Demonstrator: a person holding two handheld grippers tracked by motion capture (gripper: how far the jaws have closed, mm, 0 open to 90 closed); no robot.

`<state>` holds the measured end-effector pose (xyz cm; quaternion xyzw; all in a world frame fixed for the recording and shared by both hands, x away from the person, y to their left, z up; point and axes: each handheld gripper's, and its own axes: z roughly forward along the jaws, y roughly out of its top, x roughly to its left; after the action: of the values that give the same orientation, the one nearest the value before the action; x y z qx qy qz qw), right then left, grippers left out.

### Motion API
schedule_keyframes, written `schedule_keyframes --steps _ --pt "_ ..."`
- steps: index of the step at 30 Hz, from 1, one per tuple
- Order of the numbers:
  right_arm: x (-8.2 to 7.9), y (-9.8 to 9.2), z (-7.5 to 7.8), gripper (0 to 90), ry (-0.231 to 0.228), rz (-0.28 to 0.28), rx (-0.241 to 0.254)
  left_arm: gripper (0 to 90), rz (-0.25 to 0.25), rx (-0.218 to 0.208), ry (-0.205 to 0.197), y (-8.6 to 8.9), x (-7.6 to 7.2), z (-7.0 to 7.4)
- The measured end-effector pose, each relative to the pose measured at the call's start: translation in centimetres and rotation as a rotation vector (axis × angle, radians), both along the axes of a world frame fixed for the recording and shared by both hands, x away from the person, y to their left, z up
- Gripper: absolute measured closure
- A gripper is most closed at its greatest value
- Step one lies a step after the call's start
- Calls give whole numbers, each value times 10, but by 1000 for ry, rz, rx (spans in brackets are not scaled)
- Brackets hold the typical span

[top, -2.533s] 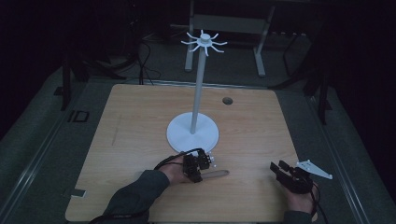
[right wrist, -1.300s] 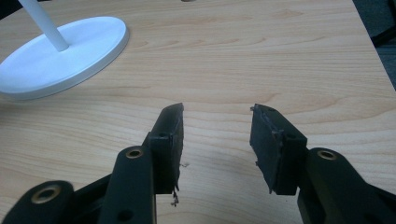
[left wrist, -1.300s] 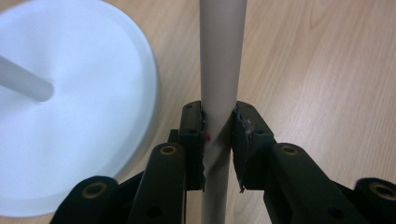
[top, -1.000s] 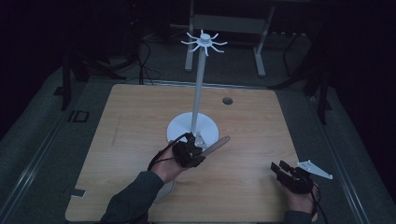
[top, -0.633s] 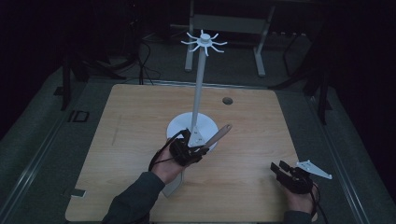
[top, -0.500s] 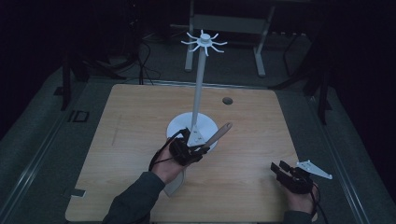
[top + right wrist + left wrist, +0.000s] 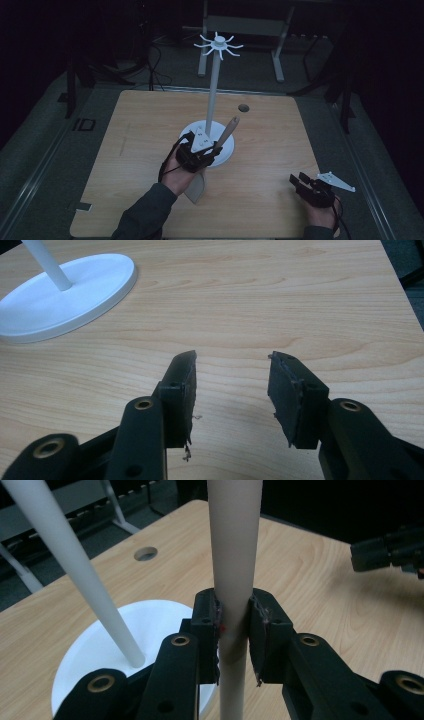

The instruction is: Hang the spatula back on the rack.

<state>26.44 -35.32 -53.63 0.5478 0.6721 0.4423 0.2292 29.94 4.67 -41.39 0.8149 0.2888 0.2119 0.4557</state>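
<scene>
Left gripper: pinching a pale stick beside the white stand, above its base
Right gripper: jaws spread, empty, low over the wooden table

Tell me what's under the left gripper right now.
Under the left gripper lie the white stand's round base and bare tabletop. It clamps a pale utensil handle; the flat end shows below the hand, the shaft between hidden.

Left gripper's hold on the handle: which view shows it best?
The left gripper view: the left gripper is shut on the handle close up, both pads pressed against it. The high view shows the handle small and tilted. In the right gripper view I can't make it out.
</scene>
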Motion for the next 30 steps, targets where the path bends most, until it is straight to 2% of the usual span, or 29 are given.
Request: schedule_keyframes --steps 10,30 --pt "0 0 0 538 -1 2 -2 753 31 -43 -49 -1 -4 6" --pt "0 0 0 538 -1 2 -1 753 110 -95 -86 -1 -3 16"
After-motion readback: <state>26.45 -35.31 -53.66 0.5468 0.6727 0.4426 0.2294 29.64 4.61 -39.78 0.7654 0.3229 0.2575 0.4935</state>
